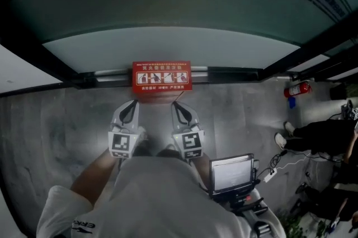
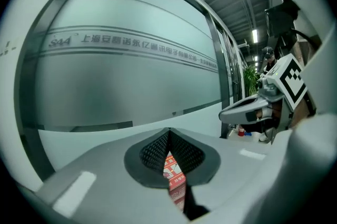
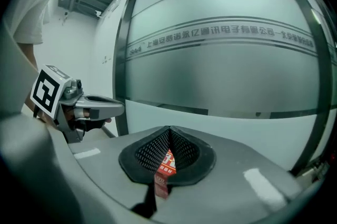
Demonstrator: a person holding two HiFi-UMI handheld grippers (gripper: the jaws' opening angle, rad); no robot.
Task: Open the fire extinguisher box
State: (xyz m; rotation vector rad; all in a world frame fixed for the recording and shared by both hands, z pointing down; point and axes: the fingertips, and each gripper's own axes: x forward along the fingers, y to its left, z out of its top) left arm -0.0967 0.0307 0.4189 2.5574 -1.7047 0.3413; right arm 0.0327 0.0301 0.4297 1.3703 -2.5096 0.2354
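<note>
- Box (image 1: 162,75): red, on floor (image 1: 56,130) at foot of glass wall (image 1: 168,43); no fingers on it.
- L gripper (image 1: 133,103): jaws fully together, empty; tips near box's front edge, left part, not touching.
- R gripper (image 1: 175,103): same, jaws together, nothing held; tips near box's right part.
- Further out: extinguisher (image 1: 297,88) lying by wall, far right; screen (image 1: 232,173) at person's right.

fire extinguisher box (image 1: 162,75) | look: low red rectangular case, row of white pictograms and print on its visible face | state: closed | pose: level, long side along the wall | place: grey floor, at foot of frosted glass wall
</note>
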